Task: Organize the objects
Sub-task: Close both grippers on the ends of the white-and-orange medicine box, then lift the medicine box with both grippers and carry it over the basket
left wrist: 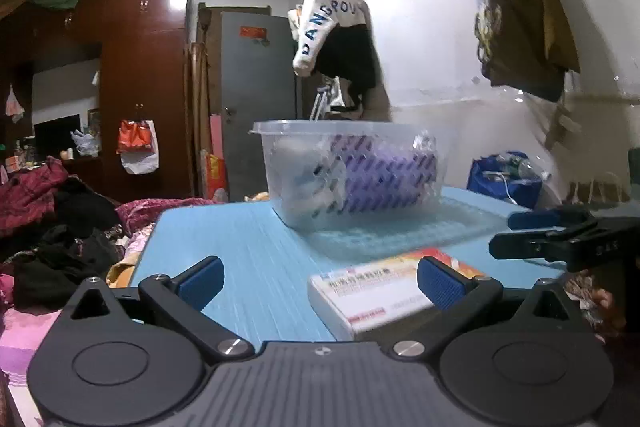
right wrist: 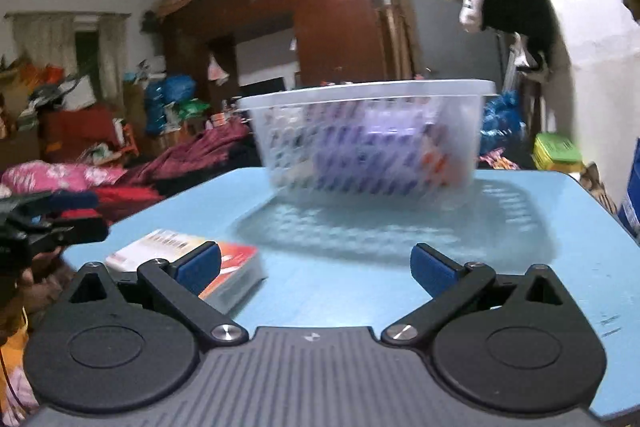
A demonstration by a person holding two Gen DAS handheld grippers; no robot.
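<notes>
A clear plastic basket [left wrist: 280,163] [right wrist: 460,131] stands on the blue table [left wrist: 248,247] [right wrist: 360,287], with purple-patterned packs [left wrist: 388,179] [right wrist: 384,147] inside. A white and red box [left wrist: 372,295] [right wrist: 240,267] lies flat near the table's front edge. My left gripper [left wrist: 320,281] is open and empty, its right finger just over the box. My right gripper [right wrist: 316,267] is open and empty, the box by its left finger. Each gripper shows in the other view, the right one in the left wrist view [left wrist: 552,235], the left one in the right wrist view [right wrist: 48,223].
A bed with piled clothes [left wrist: 60,219] [right wrist: 160,167] lies left of the table. A brown wardrobe [left wrist: 144,79] and a grey door [left wrist: 256,99] stand behind. Bags [left wrist: 524,7] hang on the right wall. A blue bag [left wrist: 504,179] sits beyond the table's right side.
</notes>
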